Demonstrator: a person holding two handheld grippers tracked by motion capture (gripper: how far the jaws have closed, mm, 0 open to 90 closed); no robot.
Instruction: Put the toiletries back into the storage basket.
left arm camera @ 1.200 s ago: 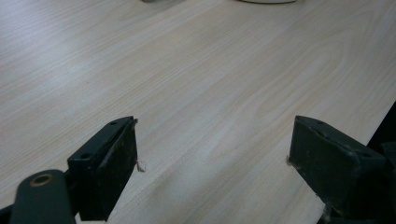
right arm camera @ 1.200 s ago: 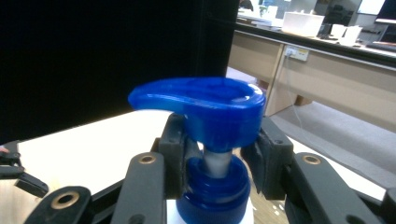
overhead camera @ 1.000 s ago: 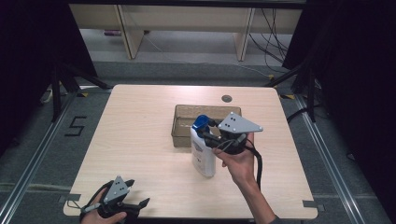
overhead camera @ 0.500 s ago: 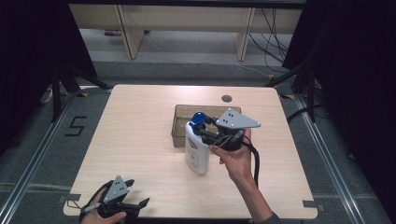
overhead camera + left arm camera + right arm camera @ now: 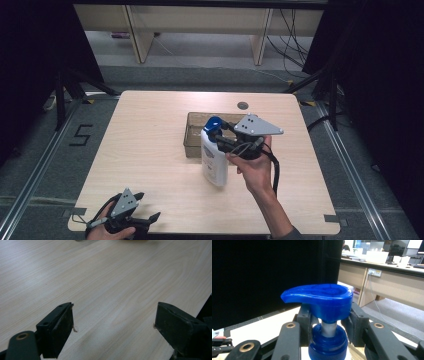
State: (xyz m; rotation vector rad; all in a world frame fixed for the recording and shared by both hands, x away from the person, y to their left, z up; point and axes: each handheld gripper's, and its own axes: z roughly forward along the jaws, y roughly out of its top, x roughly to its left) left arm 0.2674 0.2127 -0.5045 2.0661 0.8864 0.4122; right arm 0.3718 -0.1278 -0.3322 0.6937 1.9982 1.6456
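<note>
Two grippers: the right gripper (image 5: 329, 327) clamps the pump bottle (image 5: 214, 159) at its neck; the left gripper (image 5: 113, 322) has its jaws wide apart, holding nothing, above the desk (image 5: 150, 140).

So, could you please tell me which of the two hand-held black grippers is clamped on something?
The right gripper, over the middle of the table: its jaws grip the neck of the white pump bottle with a blue head. The left gripper at the near edge stands open on nothing.

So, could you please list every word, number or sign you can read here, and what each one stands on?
"5": dark floor mat left of the light wooden table.
Printed label on the white pump bottle with blue pump head, held by the right gripper: too small and blurred to read.
</note>
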